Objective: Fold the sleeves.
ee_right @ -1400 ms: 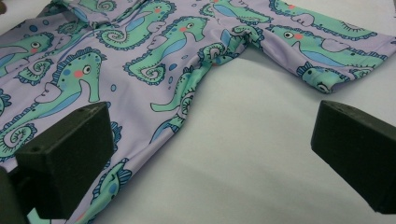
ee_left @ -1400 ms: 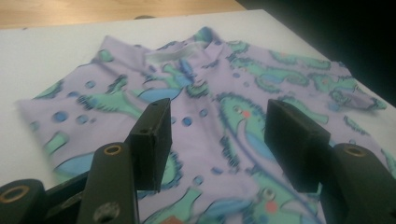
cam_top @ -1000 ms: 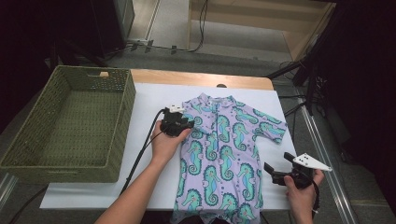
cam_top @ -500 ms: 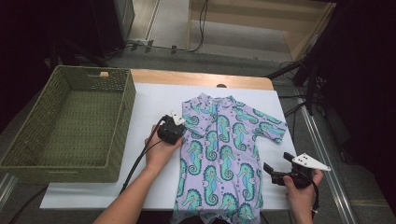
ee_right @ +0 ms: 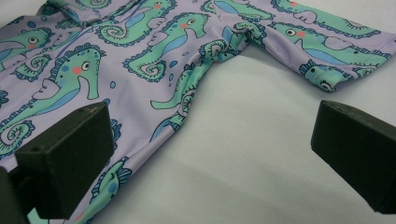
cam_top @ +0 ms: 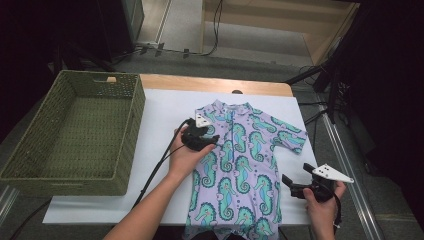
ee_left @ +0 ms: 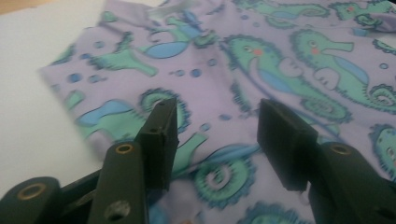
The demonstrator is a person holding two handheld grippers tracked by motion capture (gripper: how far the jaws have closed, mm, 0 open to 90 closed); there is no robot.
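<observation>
Left gripper (cam_top: 212,141) spread, low over shirt (cam_top: 240,170)

- Both forearms are left bare.
- Black jaws and a pale three-cornered plate are carried by each gripper: left gripper (cam_top: 212,141), right gripper (cam_top: 286,181).
- A black cable (cam_top: 159,167) is trailed.

High view: white table cover (cam_top: 160,112) brightly and evenly lit from above, surroundings fall off to near black at left and right edges. Soft, low-detail picture. Left gripper view: lilac seahorse-print garment (ee_left: 280,60) blurred, smeared at its left hem; black jaws sharper. Right gripper view: print crisp, near jaws slightly soft, faint shadow under the sleeve (ee_right: 327,37) on the cover.
</observation>
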